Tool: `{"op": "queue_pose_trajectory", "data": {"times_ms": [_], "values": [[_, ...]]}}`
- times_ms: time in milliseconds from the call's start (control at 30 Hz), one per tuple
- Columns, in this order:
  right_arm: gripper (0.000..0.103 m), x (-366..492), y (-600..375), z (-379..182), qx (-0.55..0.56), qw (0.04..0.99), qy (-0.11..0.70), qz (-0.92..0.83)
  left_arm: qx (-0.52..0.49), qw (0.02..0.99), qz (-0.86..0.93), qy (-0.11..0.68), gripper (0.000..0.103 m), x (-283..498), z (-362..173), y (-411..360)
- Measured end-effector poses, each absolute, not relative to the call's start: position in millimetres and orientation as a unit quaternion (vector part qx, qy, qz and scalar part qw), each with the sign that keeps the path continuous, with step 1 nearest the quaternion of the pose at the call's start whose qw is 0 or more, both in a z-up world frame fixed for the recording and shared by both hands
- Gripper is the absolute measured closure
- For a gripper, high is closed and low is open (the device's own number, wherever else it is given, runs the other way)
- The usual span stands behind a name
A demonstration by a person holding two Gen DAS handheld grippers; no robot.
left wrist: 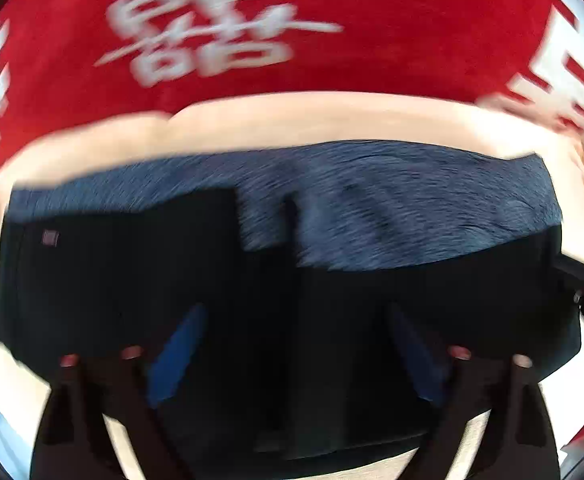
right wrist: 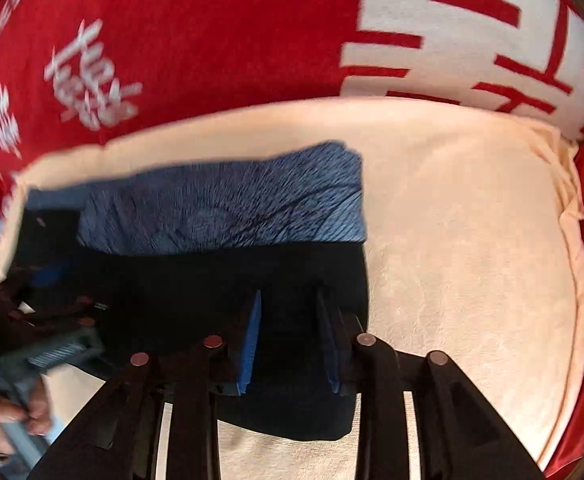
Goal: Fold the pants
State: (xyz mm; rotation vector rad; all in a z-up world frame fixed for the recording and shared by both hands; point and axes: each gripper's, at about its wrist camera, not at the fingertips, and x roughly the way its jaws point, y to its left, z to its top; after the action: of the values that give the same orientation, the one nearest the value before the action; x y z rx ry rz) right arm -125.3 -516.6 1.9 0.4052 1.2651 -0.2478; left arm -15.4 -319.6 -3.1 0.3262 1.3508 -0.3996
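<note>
The pants (left wrist: 111, 280) lie folded on a cream cloth (left wrist: 292, 120): a dark outer layer near me and a blue fleecy inner side (left wrist: 392, 208) beyond it. My left gripper (left wrist: 296, 312) hangs over the dark layer, jaws wide apart, nothing between its blue pads (left wrist: 179, 352). In the right wrist view the same pants (right wrist: 211, 276) fill the left half. My right gripper (right wrist: 287, 300) stands above their right edge with a narrow gap between its pads; I see only the dark cloth lying below the gap, none pinched. The picture is blurred.
A red blanket with white lettering (right wrist: 211, 40) lies under and beyond the cream cloth (right wrist: 472, 240). The left gripper's body (right wrist: 55, 348) and a person's hand (right wrist: 7, 412) show at the left edge of the right wrist view. Bare cream cloth spreads right of the pants.
</note>
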Motion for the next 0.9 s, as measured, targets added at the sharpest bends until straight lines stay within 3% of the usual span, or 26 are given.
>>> {"op": "queue_pose_trajectory", "data": {"times_ms": [167,467,900], "values": [[0.069,-128.2,-509.0,8.5,0.165,0.784,0.587,-0.12,0.14,0.749,-0.176,0.623,0.003,-17.9,-0.1,-309.7],[0.05,-130.8,-498.0,10.4,0.151,0.784,0.596,-0.085,0.163,0.754,-0.132,0.622,0.001,-21.0,3.1,-322.2],[0.048,-135.0,-498.6,15.4,0.163,0.789,0.588,-0.071,0.167,0.766,-0.127,0.607,0.001,-28.9,5.6,-320.3]]}}
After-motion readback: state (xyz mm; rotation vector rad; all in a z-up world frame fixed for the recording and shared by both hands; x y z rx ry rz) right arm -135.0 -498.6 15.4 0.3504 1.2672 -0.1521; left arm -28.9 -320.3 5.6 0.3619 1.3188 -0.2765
